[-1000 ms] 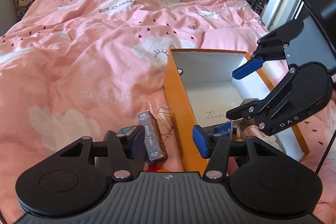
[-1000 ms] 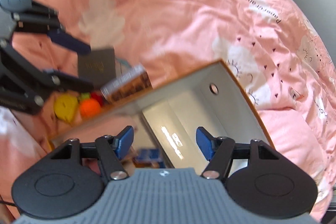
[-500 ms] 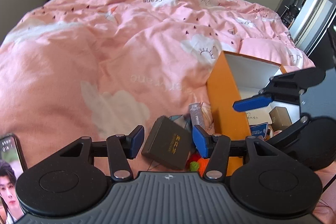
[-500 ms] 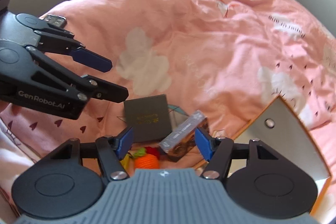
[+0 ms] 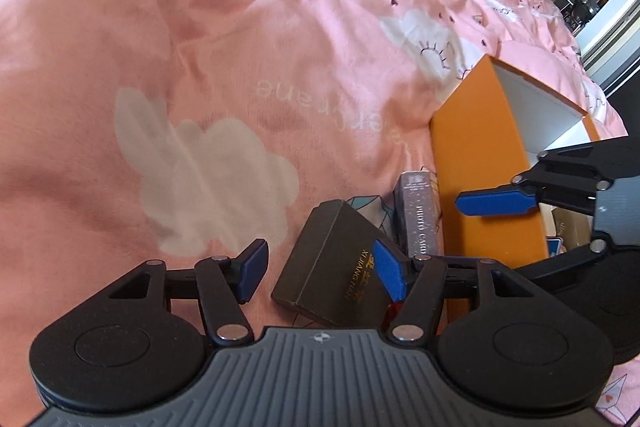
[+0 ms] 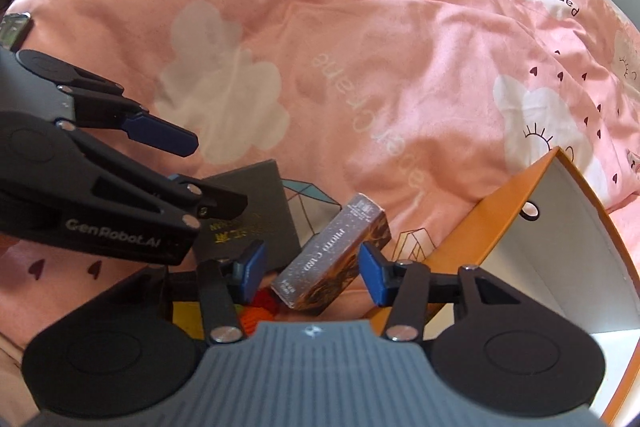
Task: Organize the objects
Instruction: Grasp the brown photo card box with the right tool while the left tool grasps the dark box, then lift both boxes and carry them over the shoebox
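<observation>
Both grippers have dropped: left gripper [image 5: 320, 269] opening, right gripper [image 6: 310, 273] closing around photo-card box [image 6: 332, 255].

1. Soft daylight fills both views; the pink duvet [image 5: 248, 75] is evenly bright and slightly washed out.
2. Shadows under the dark box [image 5: 340, 267] are faint.
3. Fisheye bending curves the edges, with black corners.
4. Slight motion blur softens the duvet's print.
</observation>
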